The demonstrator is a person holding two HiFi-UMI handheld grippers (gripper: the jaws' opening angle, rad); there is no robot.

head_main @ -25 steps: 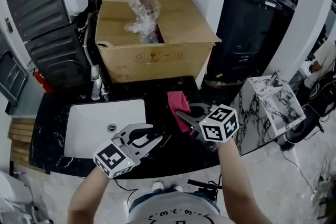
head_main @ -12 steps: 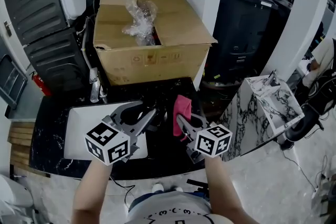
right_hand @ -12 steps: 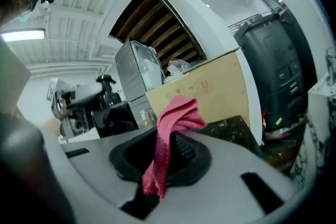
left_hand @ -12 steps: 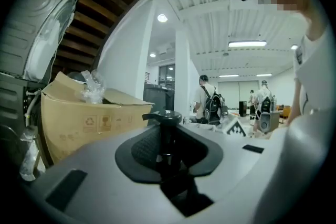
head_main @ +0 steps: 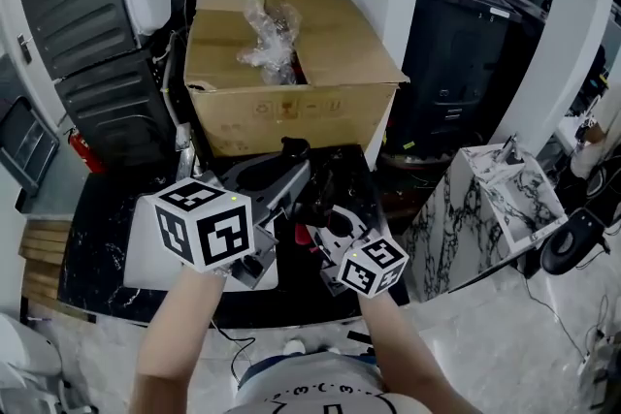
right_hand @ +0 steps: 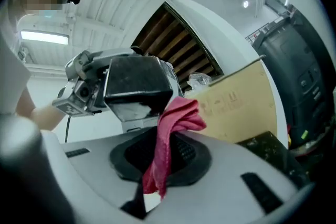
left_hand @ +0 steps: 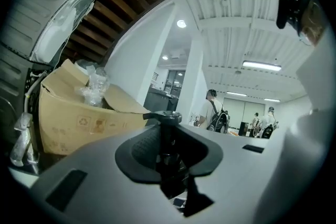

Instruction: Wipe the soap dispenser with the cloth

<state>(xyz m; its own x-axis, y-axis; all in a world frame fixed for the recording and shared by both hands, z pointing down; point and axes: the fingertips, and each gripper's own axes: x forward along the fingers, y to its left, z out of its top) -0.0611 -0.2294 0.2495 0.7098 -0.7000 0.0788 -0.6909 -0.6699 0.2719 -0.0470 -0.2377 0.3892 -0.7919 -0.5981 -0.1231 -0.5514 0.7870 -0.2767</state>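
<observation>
Left gripper (left_hand: 168, 157) is holding the black pump-top soap dispenser (left_hand: 163, 118) in the air, clear of the black marbled table (head_main: 97, 238). Its fingers are partly closed and are pinching the slim neck, with the flat pump head sitting just above them. In the head view the same head (head_main: 294, 148) is showing past the tip of the left gripper (head_main: 281, 179). Judgement: it is being held up level so its sides are open to the other hand.

Right gripper (right_hand: 163, 160) is pinching a crumpled red cloth (right_hand: 170, 128). Its fingers are pressed on the lower folds and a loose bunch is standing above them. A scrap of the cloth (head_main: 303, 233) is showing by the right gripper (head_main: 325, 213), just beside the dispenser. Whether it is touching cannot be told. Judgement: the free bunch is being offered as the wiping face, and wiping is about to begin.

Containers:
- Open brown cardboard box (head_main: 291, 63) at the back of the table is holding crinkled clear plastic wrap (head_main: 267, 39).
- White rectangular sink basin (head_main: 146, 257) is mostly hidden by the left gripper's marker cube, so its contents are not visible.
</observation>
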